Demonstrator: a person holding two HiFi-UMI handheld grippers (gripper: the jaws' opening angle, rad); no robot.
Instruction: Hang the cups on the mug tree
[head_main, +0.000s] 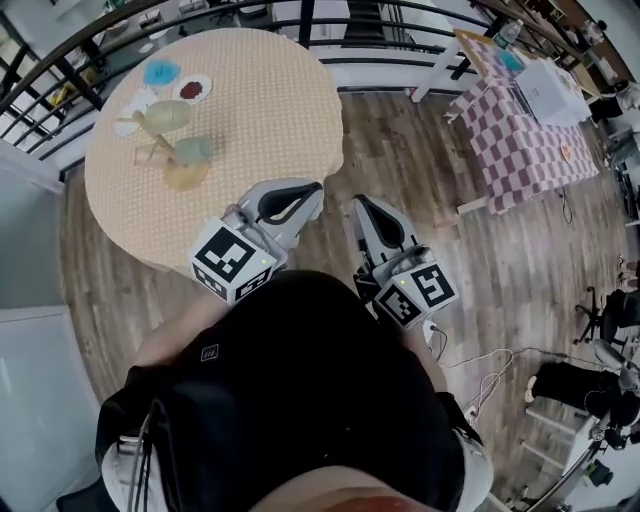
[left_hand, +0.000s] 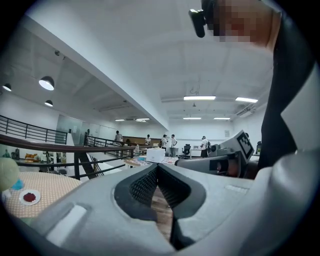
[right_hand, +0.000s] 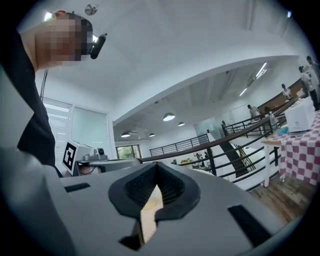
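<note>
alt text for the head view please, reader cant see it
Seen from above, a person in a dark top holds the left gripper and right gripper shut and empty by the near edge of a round tan table. Pastel cups sit clustered at its far left; a checked table stands off right.

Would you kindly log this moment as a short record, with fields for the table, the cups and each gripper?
Table: round table with a woven cover
Mug tree: wooden mug tree on the table's far left
Cups: green cup, teal cup and yellow cup clustered at it; whether hung, unclear
Apart: blue cup, small plate
Left gripper: shut, empty, by the table's near edge
Right gripper: shut, empty, over the floor
</note>
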